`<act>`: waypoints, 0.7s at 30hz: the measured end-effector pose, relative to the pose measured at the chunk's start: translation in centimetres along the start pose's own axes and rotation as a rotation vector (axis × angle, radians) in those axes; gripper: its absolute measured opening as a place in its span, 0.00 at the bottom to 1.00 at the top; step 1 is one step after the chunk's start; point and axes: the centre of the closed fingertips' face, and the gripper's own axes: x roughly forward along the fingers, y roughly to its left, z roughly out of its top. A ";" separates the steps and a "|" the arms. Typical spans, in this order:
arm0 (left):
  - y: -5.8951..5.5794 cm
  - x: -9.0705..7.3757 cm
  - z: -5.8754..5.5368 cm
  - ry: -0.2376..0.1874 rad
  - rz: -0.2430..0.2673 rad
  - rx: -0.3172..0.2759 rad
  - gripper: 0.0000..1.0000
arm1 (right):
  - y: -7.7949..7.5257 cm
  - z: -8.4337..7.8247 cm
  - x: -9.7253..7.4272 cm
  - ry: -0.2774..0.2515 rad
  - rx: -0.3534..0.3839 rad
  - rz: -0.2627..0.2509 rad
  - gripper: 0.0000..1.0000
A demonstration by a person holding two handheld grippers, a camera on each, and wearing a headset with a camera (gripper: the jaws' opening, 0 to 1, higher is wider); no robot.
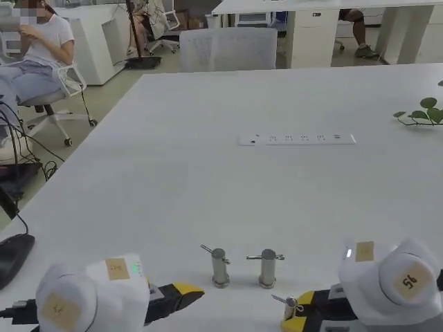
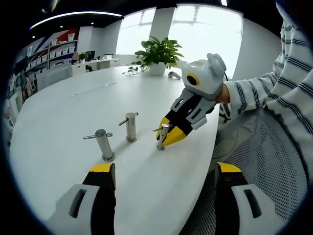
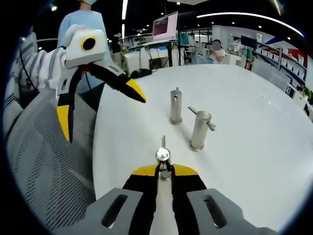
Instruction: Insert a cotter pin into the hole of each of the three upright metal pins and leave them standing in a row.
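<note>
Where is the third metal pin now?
In the head view the third pin sits at the near table edge, right of the two standing pins, clamped in the right gripper.

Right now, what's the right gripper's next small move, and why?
Probably shift the third pin away from the table edge, into line with the two standing pins, then open. The right gripper is shut on it, its cotter pin is already in, and it sits nearer the edge than they do.
</note>
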 end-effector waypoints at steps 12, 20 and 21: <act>0.6 -0.9 0.0 -0.017 0.041 -0.019 0.87 | -0.4 0.0 -0.2 -0.010 -0.024 0.012 0.09; 0.7 -1.3 0.2 -0.040 0.061 -0.042 0.88 | -1.0 0.5 -1.0 -0.024 -0.051 0.033 0.09; 0.7 -1.3 0.2 -0.042 0.062 -0.044 0.89 | -1.1 0.5 -1.1 -0.022 -0.059 0.038 0.09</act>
